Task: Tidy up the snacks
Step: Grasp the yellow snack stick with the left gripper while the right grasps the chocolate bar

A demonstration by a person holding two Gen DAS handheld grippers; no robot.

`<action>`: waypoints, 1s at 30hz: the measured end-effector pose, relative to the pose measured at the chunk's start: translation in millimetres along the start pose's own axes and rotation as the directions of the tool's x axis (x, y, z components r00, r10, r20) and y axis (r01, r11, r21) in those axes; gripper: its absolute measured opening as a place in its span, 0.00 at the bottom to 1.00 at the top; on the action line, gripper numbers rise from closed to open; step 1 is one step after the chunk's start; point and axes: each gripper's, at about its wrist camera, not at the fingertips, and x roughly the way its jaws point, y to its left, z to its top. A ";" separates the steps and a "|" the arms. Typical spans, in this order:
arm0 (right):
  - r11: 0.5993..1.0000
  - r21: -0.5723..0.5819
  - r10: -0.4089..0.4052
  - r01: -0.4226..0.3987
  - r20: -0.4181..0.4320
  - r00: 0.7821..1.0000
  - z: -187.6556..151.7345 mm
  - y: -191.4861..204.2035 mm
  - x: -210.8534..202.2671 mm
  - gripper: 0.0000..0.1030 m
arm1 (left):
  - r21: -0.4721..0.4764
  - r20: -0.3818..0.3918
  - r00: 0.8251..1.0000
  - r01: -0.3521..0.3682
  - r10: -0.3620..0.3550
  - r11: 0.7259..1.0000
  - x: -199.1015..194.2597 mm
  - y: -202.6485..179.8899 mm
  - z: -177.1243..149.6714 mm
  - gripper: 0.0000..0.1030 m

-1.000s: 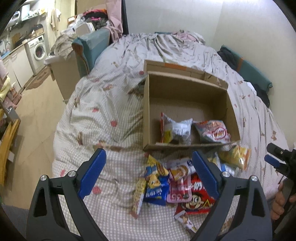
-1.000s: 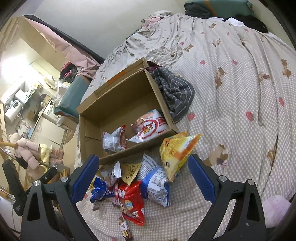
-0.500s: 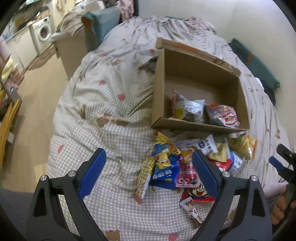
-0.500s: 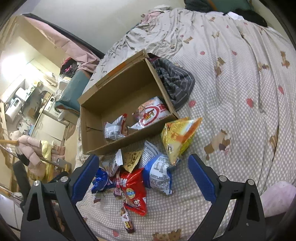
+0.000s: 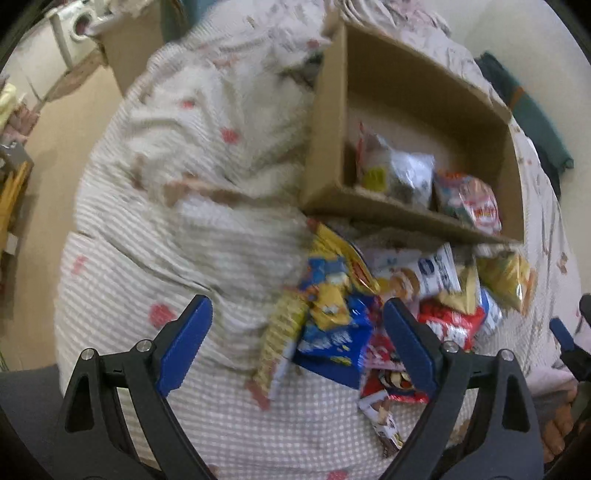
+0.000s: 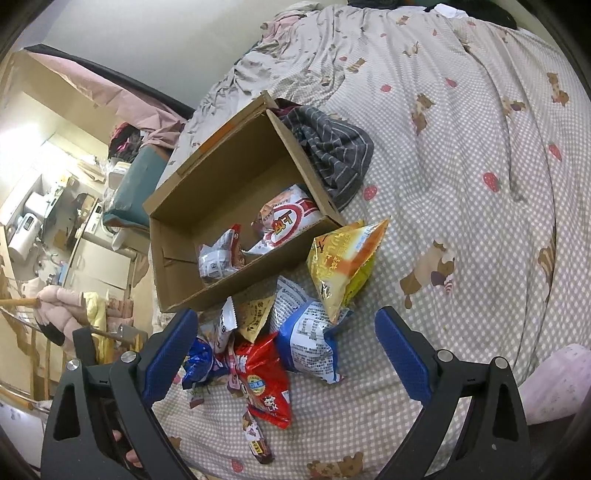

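Observation:
A pile of snack packets lies on the bed in front of an open cardboard box. The box holds a silver packet and a red-and-white bag. In the pile are a blue bag, a yellow bag, a red bag and a blue-and-white bag. My left gripper is open and empty just above the pile's left part. My right gripper is open and empty above the pile.
The bed has a checked cover with bear and strawberry prints. A striped grey garment lies behind the box. The bed's left edge drops to the floor. A washing machine and furniture stand further left.
My left gripper has moved forward and down toward the pile, and its view is blurred by motion. My right gripper has moved slightly closer to the pile. Both stay open.

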 end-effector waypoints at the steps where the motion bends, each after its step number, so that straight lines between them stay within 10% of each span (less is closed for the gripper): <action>1: 1.000 0.002 0.000 0.000 0.000 1.000 0.5 -0.7 0.1 0.96 | -0.017 0.013 0.999 -0.032 0.032 0.999 -3.6 7.8 -0.1 0.89; 10: 1.000 0.009 0.005 -0.005 -0.039 0.999 0.3 1.3 11.3 0.96 | -0.006 -0.160 0.985 -0.062 0.060 0.998 27.2 22.1 -14.4 0.70; 14: 1.000 -0.018 0.017 -0.019 -0.074 0.997 -3.4 5.9 15.4 0.96 | 0.032 -0.214 0.975 -0.059 0.064 0.998 44.0 11.8 -20.5 0.30; 18: 0.994 -0.103 0.015 -0.036 -0.200 0.980 -16.7 23.7 34.7 0.96 | 0.065 -0.254 0.964 -0.060 0.075 0.996 55.6 4.6 -24.3 0.26; 22: 0.971 -0.211 0.016 -0.109 -0.404 0.915 -46.6 49.1 66.1 0.93 | 0.071 -0.246 0.965 -0.080 0.095 0.994 61.1 1.8 -24.6 0.10; 30: 0.893 -0.415 -0.135 -0.174 -0.616 0.776 -118.8 91.0 113.1 0.63 | 0.063 -0.181 0.976 -0.114 0.124 0.991 36.4 -2.0 -18.5 0.09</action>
